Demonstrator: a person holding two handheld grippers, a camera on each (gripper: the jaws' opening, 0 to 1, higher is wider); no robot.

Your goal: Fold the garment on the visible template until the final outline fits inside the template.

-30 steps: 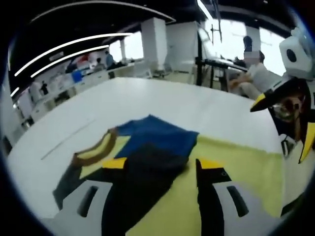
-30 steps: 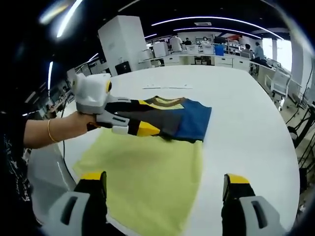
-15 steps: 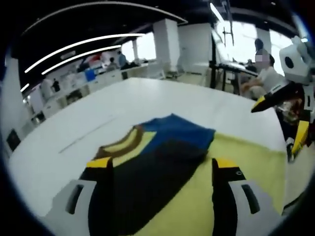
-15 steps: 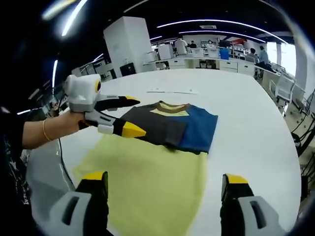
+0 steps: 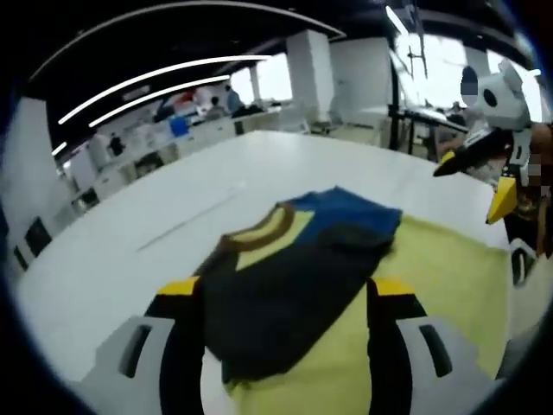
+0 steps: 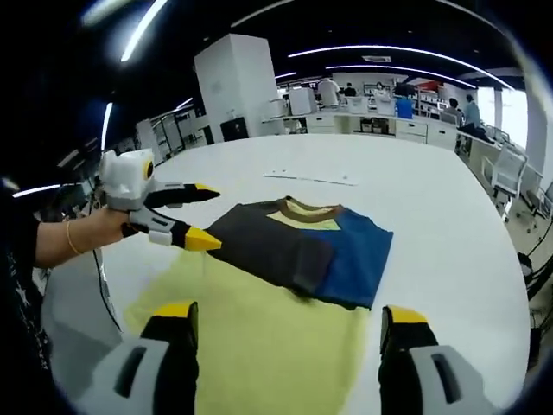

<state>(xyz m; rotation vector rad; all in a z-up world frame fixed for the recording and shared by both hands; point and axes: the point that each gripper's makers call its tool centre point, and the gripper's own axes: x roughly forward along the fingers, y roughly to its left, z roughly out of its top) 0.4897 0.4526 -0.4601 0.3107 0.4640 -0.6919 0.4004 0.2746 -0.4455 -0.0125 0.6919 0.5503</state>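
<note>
Left gripper (image 6: 192, 215): seen from the right gripper view, it hangs in the air off to the left, held by a hand (image 6: 95, 232), jaws spread wide with nothing between them. A second ago it was down over the shirt's dark sleeve side; it has since lifted and drawn away to the left.

Right gripper (image 6: 285, 322): its two yellow-tipped jaws rise wide apart at the bottom of its own view, empty, with the yellow sheet between them. In the left gripper view it floats high at the right (image 5: 484, 169), clear of the cloth, farther up than a second ago.

Shirt (image 6: 307, 245): lies flat ahead of both grippers, folded into a compact block, dark grey half toward the left gripper, blue half away from it, brown collar (image 6: 304, 207) at the far edge. Neither gripper touches it.

Yellow sheet (image 6: 259, 337): the template, spread on the white table (image 6: 432, 199) under the shirt's near part; the shirt's far part appears to run past its far edge.

Meaning: both tools have let go, so a fold looks just finished. Judging by the overhang, the outline probably does not yet fit, and a further fold or a pull toward the grippers seems needed.
</note>
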